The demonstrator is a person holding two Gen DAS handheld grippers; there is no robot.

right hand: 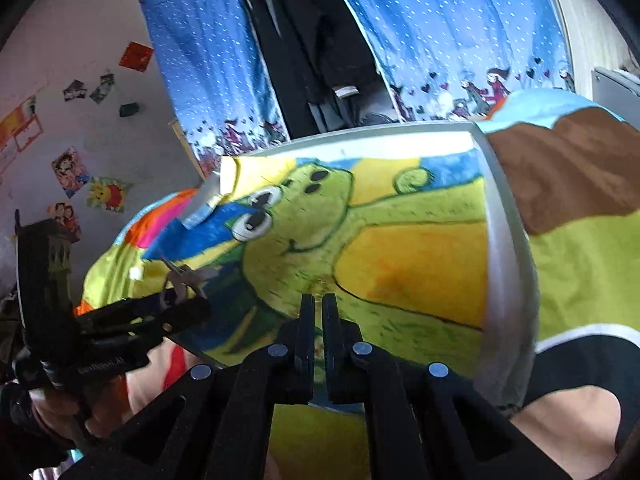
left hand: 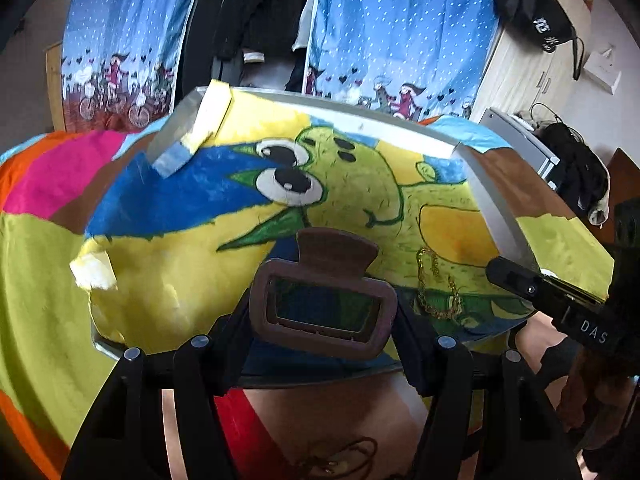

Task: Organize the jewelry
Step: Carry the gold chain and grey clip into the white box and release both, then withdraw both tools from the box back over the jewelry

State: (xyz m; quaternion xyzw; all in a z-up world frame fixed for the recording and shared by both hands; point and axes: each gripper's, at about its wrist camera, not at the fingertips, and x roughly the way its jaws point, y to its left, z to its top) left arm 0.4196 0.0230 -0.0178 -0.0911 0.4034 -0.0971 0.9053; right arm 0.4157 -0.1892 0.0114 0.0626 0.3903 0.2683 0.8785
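A brown hair claw clip (left hand: 324, 292) sits between the fingers of my left gripper (left hand: 324, 312), which is shut on it just above the near edge of a grey-rimmed tray (left hand: 492, 208). The tray is lined with a green cartoon-animal drawing. A gold chain (left hand: 436, 284) lies on that lining, right of the clip. My right gripper (left hand: 496, 270) reaches in from the right, its tip a little right of the chain. In the right wrist view, the right gripper (right hand: 319, 300) points at the tray (right hand: 504, 240) with its fingers nearly together and nothing clearly between them. The left gripper (right hand: 180, 296) with the clip (right hand: 188, 276) is at the left.
The tray rests on a multicoloured blanket (left hand: 44, 280), over a person's legs (left hand: 320, 412). Yellow tape pieces (left hand: 94, 270) stick to the lining's edges. Blue dotted curtains (left hand: 400, 32) and dark hanging clothes (left hand: 260, 8) stand behind. A cabinet with a black bag (left hand: 536, 12) is at the right.
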